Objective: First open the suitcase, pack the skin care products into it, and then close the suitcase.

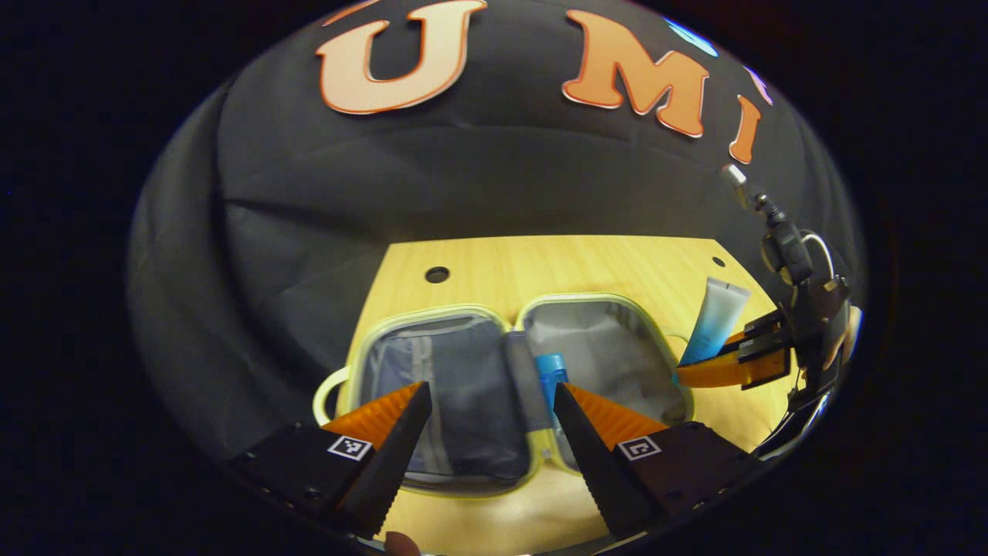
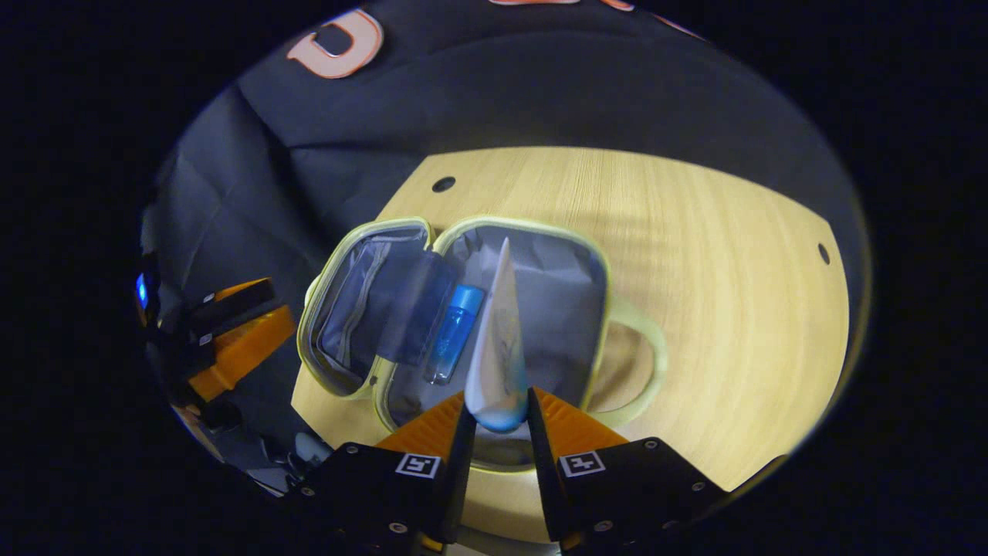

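Left gripper (image 1: 488,401): fingers spread apart, nothing between them. Ahead at 12 o'clock, the suitcase (image 1: 370,328) lies open on the wooden table (image 1: 556,266); a blue bottle (image 1: 549,371) rests in its right half. Right gripper (image 2: 498,421): fingers clamped on the tube (image 2: 498,340), which is held over the suitcase's right half, crimped end pointing toward 12 o'clock.

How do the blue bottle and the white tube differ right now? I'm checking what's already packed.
The blue bottle lies loose in the open suitcase, while the white tube is pinched by the right gripper above it. The bottle is clear blue and stubby; the tube is white, longer, tapering to a flat end. Both are skin care items.
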`<state>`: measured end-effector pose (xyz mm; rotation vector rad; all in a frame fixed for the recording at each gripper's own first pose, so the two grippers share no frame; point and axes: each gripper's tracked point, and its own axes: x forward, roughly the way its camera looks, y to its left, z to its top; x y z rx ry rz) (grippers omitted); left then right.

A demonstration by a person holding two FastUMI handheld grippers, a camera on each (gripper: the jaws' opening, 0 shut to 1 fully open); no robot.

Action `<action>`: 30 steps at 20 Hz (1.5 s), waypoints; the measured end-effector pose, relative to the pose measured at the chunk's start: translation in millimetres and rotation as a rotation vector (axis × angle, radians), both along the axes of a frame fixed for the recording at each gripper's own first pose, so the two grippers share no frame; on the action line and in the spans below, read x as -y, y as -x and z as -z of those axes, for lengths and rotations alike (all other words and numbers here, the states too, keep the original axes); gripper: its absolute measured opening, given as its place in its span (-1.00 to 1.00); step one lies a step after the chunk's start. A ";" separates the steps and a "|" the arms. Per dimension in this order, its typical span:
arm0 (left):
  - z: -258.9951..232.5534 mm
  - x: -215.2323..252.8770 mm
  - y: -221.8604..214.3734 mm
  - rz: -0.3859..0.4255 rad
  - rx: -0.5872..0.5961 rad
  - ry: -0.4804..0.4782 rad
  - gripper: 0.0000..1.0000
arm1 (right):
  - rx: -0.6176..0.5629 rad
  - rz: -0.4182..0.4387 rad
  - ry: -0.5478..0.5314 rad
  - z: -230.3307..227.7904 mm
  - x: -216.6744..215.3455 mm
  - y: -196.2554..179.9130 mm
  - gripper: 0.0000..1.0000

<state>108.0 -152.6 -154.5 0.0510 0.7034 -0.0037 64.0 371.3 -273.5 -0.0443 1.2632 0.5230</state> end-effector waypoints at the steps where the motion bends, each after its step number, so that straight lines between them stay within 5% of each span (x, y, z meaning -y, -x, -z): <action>1: -2.1 -11.4 8.4 -0.021 0.005 0.005 0.99 | -0.029 0.004 0.032 11.9 3.1 1.2 -0.16; 7: 17.1 -67.6 41.5 -0.104 -0.025 0.032 0.99 | -0.148 0.037 0.107 62.0 -7.6 6.6 -0.16; 13: 25.2 -91.5 60.5 -0.145 -0.050 0.052 0.99 | -0.139 0.105 0.103 68.0 -13.8 -3.9 -0.05; 17: 31.9 -99.2 58.7 -0.154 -0.045 0.060 0.99 | -0.101 0.112 0.072 50.2 -15.6 -5.2 0.65; 18: 34.1 -101.8 56.2 -0.156 -0.045 0.060 0.99 | -0.084 0.108 0.063 50.2 -19.5 -6.1 1.00; 19: 34.7 -103.8 55.2 -0.161 -0.040 0.064 0.99 | -0.064 0.106 0.052 46.7 -21.6 -7.3 0.89; 25: 26.7 -144.8 58.8 -0.214 -0.005 0.090 0.99 | 0.071 0.077 -0.023 3.4 -22.0 -8.0 0.92; 30: 43.7 -196.9 54.5 -0.280 0.031 0.237 0.96 | 0.156 0.100 -0.064 -28.4 -14.9 -8.8 0.92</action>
